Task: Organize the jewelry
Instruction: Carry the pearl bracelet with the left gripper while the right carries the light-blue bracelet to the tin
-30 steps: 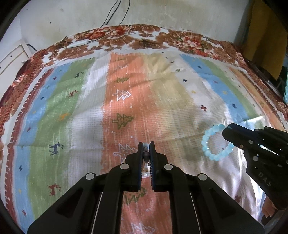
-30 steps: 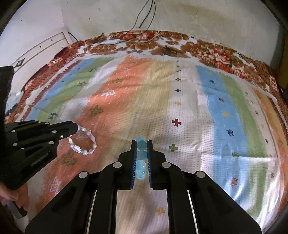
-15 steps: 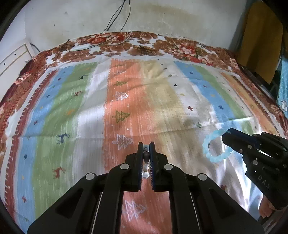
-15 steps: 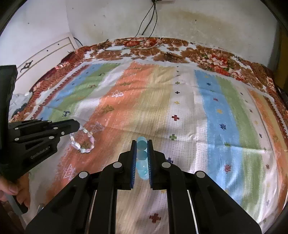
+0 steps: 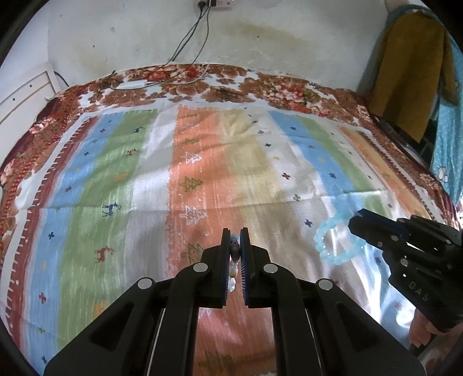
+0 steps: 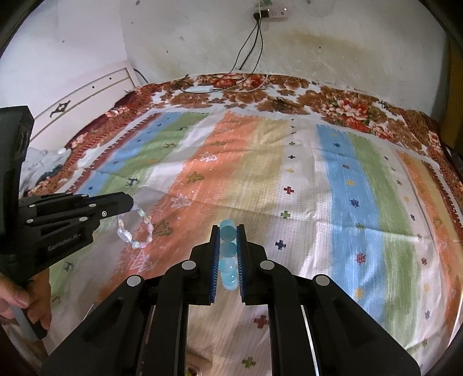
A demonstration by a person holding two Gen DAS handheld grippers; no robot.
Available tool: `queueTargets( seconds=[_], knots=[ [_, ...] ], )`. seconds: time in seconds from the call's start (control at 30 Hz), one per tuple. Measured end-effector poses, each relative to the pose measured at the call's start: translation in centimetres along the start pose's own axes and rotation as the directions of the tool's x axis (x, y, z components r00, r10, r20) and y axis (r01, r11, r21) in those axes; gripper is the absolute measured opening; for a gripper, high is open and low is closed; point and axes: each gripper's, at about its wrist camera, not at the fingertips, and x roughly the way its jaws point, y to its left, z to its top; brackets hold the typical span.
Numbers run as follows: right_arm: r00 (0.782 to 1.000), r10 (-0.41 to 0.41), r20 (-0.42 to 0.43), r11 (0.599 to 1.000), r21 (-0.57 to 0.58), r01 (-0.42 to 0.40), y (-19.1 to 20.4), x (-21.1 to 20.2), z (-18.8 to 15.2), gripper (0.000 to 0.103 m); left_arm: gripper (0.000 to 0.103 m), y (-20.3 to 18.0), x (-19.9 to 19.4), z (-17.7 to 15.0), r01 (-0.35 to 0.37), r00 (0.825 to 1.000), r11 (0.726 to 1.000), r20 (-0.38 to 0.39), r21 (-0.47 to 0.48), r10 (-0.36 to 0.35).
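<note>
- Left gripper (image 5: 235, 240) pinches the pastel bracelet (image 6: 136, 228), which hangs above the striped cloth (image 5: 202, 162).
- Right gripper (image 6: 228, 231) clamps the blue bracelet (image 5: 332, 240), also above the cloth.

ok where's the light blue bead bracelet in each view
Left wrist view: the light blue bead bracelet hangs at the right, off the tip of the right gripper.
Right wrist view: it sits at bottom centre, pinched between that gripper's own fingers, beads stacked in a column.
Shared landmark: the wall socket with two black cables above the striped cloth.
</note>
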Motion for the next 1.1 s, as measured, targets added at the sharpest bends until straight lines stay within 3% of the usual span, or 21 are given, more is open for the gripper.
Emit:
queueTargets(
  seconds=[0.53,1.1],
  knots=[
    [0.998,0.045,0.04,0.998,-0.035,-0.044,2.0,-4.5,-2.7,0.012,0.006,-1.4,-5.8,-3.0,0.028,0.997,0.999,0.071,0.022,-0.03],
    [0.996,0.082,0.023,0.995,-0.062,-0.081,3.4,-7.2,-5.6,0.012,0.006,-3.3,-8.7,-5.3,0.064,0.992,0.994,0.102,0.084,-0.073]
  ],
)
